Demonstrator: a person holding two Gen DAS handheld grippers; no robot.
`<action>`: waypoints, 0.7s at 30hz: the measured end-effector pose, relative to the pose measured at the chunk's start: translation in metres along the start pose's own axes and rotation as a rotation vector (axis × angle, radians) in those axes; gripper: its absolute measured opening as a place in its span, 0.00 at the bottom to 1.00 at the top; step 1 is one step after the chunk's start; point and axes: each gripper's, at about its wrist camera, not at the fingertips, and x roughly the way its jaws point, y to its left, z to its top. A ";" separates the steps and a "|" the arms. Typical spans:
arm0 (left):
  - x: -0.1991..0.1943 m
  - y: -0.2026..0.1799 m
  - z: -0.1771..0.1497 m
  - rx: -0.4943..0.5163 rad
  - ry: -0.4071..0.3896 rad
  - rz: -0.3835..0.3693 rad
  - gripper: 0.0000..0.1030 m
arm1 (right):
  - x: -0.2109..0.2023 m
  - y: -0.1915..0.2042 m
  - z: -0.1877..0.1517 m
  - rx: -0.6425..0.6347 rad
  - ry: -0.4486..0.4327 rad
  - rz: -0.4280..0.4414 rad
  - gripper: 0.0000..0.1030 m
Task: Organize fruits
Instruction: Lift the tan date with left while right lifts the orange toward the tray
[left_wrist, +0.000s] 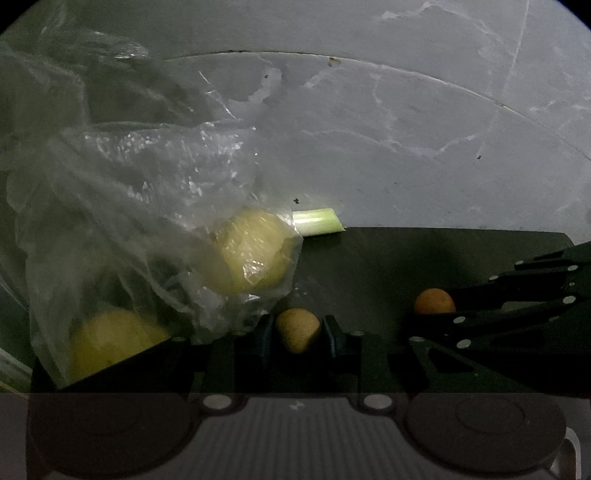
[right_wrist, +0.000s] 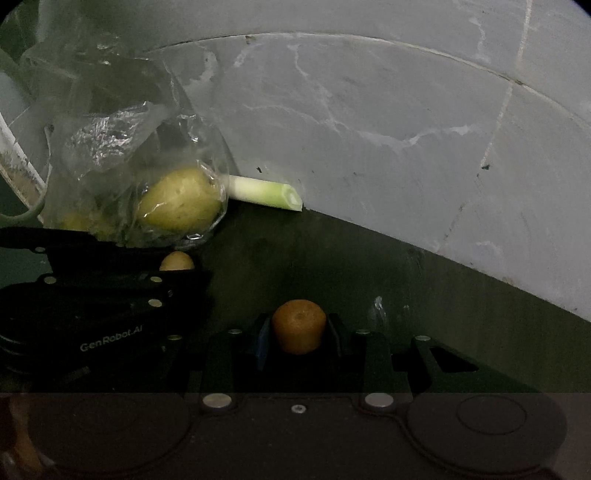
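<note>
- Both tools are loaded: the left tool is clamped on a small tan-brown fruit, and the right tool is clamped on a small orange-brown fruit, each pinched across its middle just above the dark table.
- These two look small, round and firm, probably light; a squeeze across the widest part seems right, though the rounded skin could roll or slip out if the grip loosens.
- To the left sits a clear plastic bag against the grey wall, holding a yellow-green fruit; thin, crinkly, slippery film, best taken by a bunched fold.
- Count: two small fruits in the tools, at least two yellow ones in the bag in the left wrist view, one cut green stalk lying beside the bag, at the foot of the wall.
</note>
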 end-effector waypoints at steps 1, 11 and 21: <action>-0.001 0.000 0.000 0.003 0.002 -0.002 0.30 | -0.001 0.000 -0.001 0.003 0.000 0.000 0.33; -0.008 -0.002 -0.004 0.040 0.017 -0.024 0.30 | -0.010 -0.001 -0.013 0.044 -0.011 -0.009 0.33; -0.017 -0.012 -0.016 0.061 0.032 -0.042 0.30 | -0.024 0.005 -0.027 0.076 -0.043 -0.015 0.33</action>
